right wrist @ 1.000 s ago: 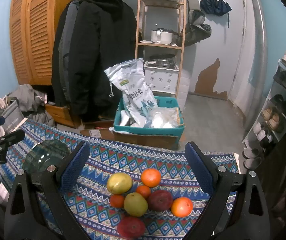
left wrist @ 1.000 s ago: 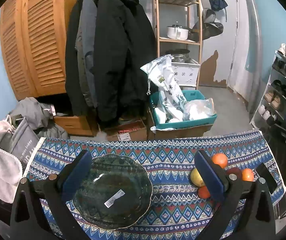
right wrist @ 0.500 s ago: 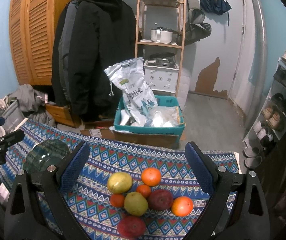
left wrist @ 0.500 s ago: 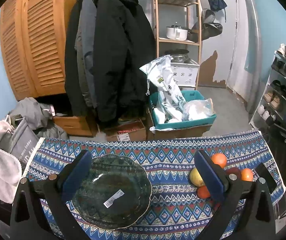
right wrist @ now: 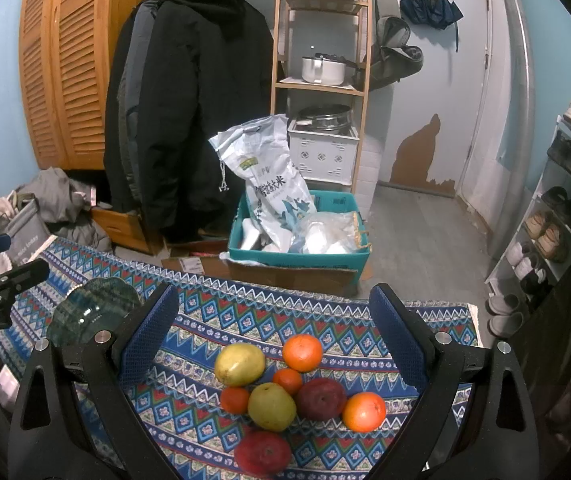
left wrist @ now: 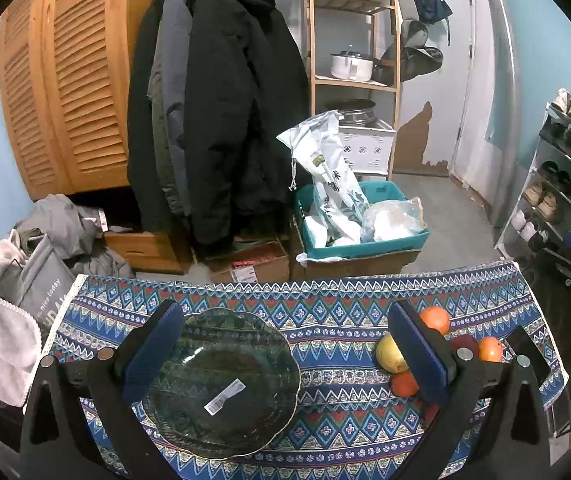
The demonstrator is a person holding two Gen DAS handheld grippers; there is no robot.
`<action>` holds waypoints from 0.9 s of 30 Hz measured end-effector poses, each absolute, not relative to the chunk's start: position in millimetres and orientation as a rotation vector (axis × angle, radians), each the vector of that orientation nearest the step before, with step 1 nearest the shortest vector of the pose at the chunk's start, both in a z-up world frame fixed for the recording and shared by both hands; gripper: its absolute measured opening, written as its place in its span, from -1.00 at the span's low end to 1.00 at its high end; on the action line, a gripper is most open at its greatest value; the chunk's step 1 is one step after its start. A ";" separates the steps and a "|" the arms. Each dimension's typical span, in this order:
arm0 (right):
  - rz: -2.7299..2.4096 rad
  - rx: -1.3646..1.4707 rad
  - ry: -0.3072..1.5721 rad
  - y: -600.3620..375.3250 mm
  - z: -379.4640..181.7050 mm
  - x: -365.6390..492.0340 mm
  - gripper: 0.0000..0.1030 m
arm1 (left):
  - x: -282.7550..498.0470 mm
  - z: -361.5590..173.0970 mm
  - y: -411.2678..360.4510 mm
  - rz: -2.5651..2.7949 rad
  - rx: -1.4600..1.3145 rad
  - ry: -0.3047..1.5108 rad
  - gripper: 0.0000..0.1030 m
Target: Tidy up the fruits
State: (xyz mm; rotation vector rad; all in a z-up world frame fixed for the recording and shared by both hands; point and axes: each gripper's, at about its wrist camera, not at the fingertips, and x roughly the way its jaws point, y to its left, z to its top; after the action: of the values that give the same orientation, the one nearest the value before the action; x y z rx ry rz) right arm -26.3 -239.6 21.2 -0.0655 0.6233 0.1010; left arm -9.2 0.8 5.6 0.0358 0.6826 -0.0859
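**Fruit Waiting on One Side, Plate on the Other**

Coats, a louvred wooden wardrobe and a shelf rack crowded the room behind a table spread with a blue zigzag-patterned cloth (left wrist: 325,308).

From the left wrist camera, the left gripper (left wrist: 285,350) hung with its jaws spread wide and nothing between them, poised over a dark green glass plate (left wrist: 221,380) that lay flat on the cloth with a barcode sticker (left wrist: 223,396) on it. The plate held no fruit. Off past the right-hand finger sat the fruit, partly hidden: a yellow-green one (left wrist: 389,354), an orange (left wrist: 434,319) and a small tangerine (left wrist: 404,383).

From the right wrist camera, the right gripper (right wrist: 273,330) was likewise wide open and empty, and the whole cluster lay directly ahead between its fingers: a yellow fruit (right wrist: 240,364), a pear (right wrist: 272,406), two large oranges (right wrist: 302,353) (right wrist: 364,411), two tangerines (right wrist: 288,381) (right wrist: 234,399), a dark red fruit (right wrist: 320,398) and a red apple (right wrist: 262,453) nearest the camera. The plate (right wrist: 93,308) sat well off to the left of it, beside the other tool (right wrist: 5,280).

By my reckoning the right gripper was far the nearer to the fruit, so it would pick and carry leftward to the plate. Against the view a second before, nothing on the table had shifted; both tools had barely moved.
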 end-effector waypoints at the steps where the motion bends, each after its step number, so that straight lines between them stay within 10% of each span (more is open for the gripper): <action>1: 0.101 -0.065 0.623 -239.8 21.3 -26.3 0.83 | -9.2 5.8 0.8 -0.086 0.035 0.683 1.00; 27: 0.099 -0.060 0.618 -240.4 22.4 -26.4 0.83 | -8.5 8.7 2.5 -0.086 0.033 0.670 1.00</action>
State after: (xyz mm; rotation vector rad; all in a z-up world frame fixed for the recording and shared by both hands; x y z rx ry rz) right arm -26.4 -240.4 22.4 -0.0601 0.6181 0.0987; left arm -8.5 2.5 8.7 0.0334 0.6696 -0.0859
